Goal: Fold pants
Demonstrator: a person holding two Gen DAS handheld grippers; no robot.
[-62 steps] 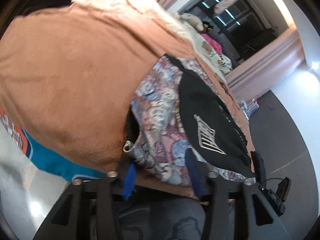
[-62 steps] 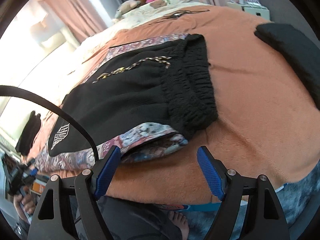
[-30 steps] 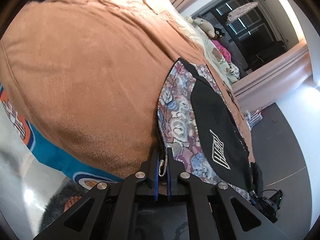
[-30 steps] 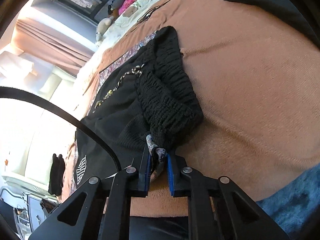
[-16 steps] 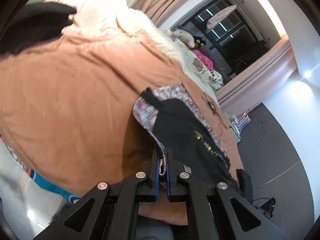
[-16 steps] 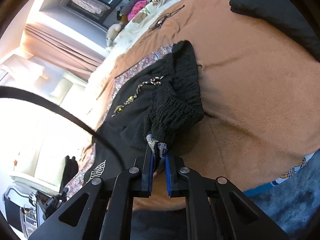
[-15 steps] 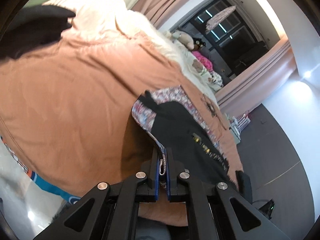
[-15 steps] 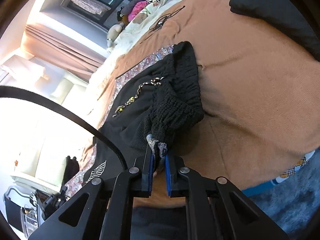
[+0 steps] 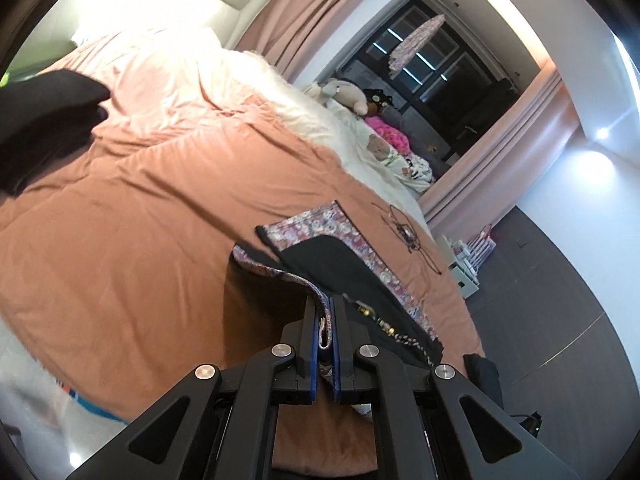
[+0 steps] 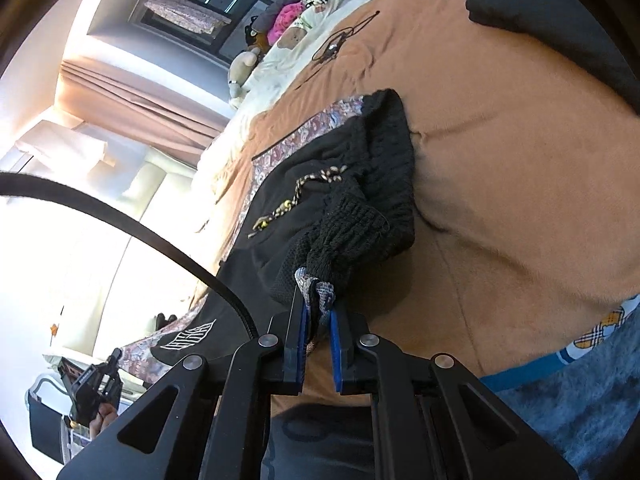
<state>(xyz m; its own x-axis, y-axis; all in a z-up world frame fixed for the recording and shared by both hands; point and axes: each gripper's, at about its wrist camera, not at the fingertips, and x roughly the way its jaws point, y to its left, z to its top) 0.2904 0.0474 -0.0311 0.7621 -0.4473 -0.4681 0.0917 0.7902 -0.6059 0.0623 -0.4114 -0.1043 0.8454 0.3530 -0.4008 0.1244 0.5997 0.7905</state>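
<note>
The pants (image 9: 332,256) are black with patterned pink-and-grey panels, and they lie on an orange-brown blanket (image 9: 120,240) on a bed. My left gripper (image 9: 325,312) is shut on the patterned hem of a leg, which hangs lifted off the blanket. In the right wrist view the pants (image 10: 320,188) show a black ribbed waistband and a braided drawstring. My right gripper (image 10: 317,312) is shut on a bunched corner of the waistband with patterned cloth in it, raised slightly above the blanket (image 10: 520,168).
A black folded garment (image 9: 44,120) lies at the blanket's far left, seen too as the dark garment (image 10: 560,20) at the upper right. A thin cable (image 9: 408,236) lies beyond the pants. Plush toys (image 9: 348,96) and curtains line the far side. A blue rug (image 10: 580,392) covers the floor.
My left gripper has risen a good way, lifting the leg hem and peeling that end of the pants off the blanket. My right gripper rose a little with the waistband corner.
</note>
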